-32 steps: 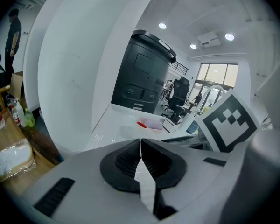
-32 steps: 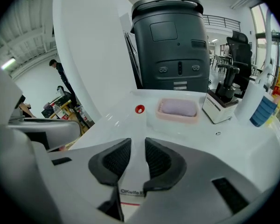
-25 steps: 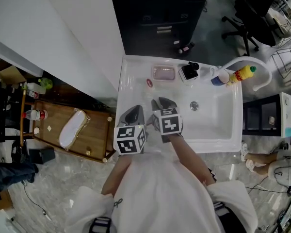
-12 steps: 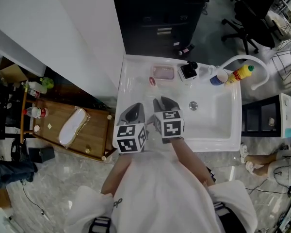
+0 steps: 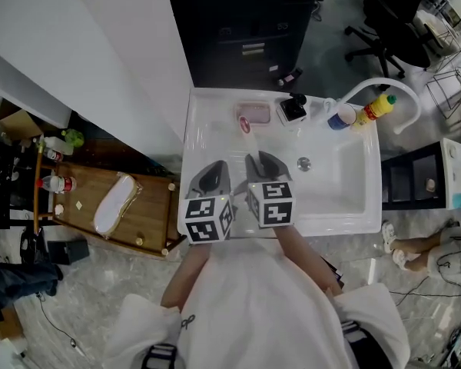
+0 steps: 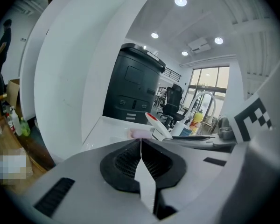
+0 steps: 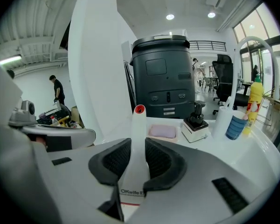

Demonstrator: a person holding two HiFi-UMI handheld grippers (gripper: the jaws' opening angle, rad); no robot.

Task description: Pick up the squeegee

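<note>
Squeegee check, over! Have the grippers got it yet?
Right gripper shut on the squeegee, jaws on its handle. Left gripper shut, empty. Nothing blocking; pink tray sits farther back.

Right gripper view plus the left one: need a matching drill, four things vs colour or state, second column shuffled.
Things:
1. squeegee
2. left tool
3. dish
4. bottle

Colour or state:
A. yellow
B. shut, nothing between the jaws
C. clamped in the right tool
D. pink

Pairs: 1-C, 2-B, 3-D, 4-A
</note>
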